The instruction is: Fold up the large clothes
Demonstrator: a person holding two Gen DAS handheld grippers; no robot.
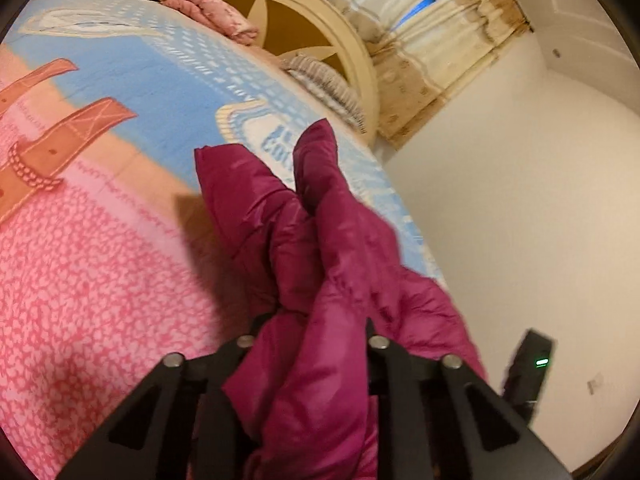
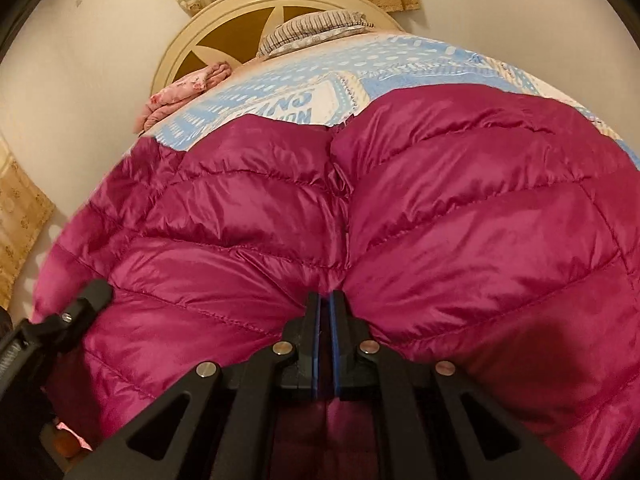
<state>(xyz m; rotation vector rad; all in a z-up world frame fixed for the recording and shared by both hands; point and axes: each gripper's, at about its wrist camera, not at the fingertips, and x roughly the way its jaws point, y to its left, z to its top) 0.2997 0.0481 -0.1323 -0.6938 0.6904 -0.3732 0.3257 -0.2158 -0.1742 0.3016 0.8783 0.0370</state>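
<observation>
The magenta quilted jacket (image 2: pixel 400 208) fills the centre and lower part of the right wrist view, spread over the bed cover (image 2: pixel 304 80). The right gripper (image 2: pixel 325 304), at bottom centre, has its jaws nearly together, pinching a fold of the jacket between blue pads (image 2: pixel 316 340). In the left wrist view, jacket fabric runs from bottom centre toward mid-frame, with two sleeves or folds lying on the cover. The left gripper (image 1: pixel 308 328) holds bunched fabric; its fingertips are covered, so jaw width cannot be told. A cream headboard (image 2: pixel 224 20) occupies the upper centre, with pink bedding (image 2: pixel 180 88) just below.
</observation>
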